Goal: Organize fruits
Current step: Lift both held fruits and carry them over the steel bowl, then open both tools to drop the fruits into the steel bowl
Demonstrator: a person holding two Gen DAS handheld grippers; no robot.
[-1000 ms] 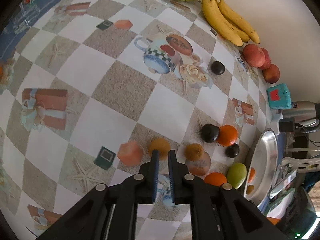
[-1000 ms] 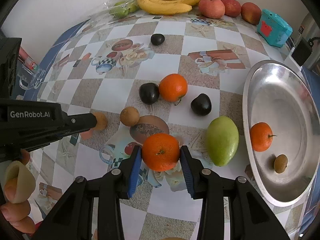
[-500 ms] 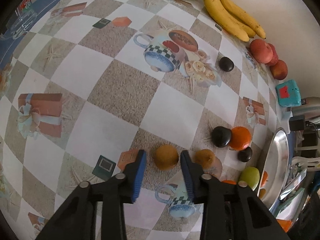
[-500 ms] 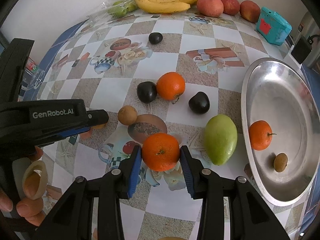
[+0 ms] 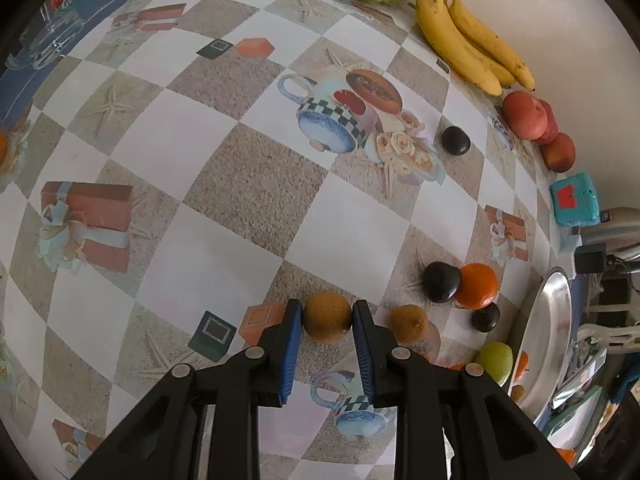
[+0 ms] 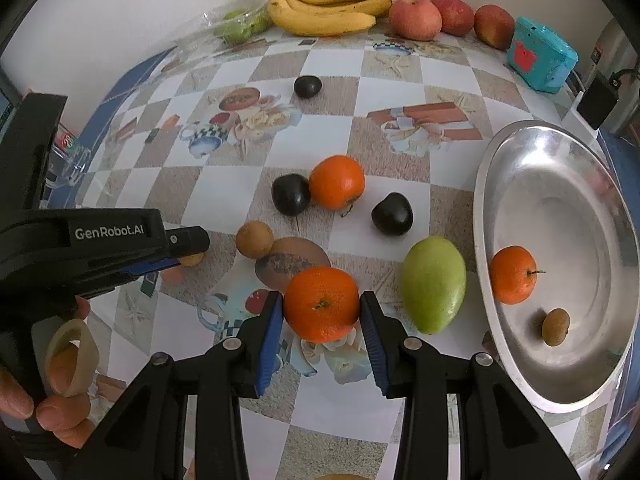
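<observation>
Left wrist view: left gripper (image 5: 327,316) fingers flank a round brown fuzzy fruit (image 5: 327,317) on the checkered tablecloth (image 5: 224,184), pads at its sides, contact unclear; open cloth ahead and left, second brown fruit (image 5: 408,323) just right. Right wrist view: right gripper (image 6: 322,312) clamps a round orange with green stem scar (image 6: 321,304) low over the cloth; green mango (image 6: 434,284) just right, oval steel tray (image 6: 560,168) beyond it near the table edge.
</observation>
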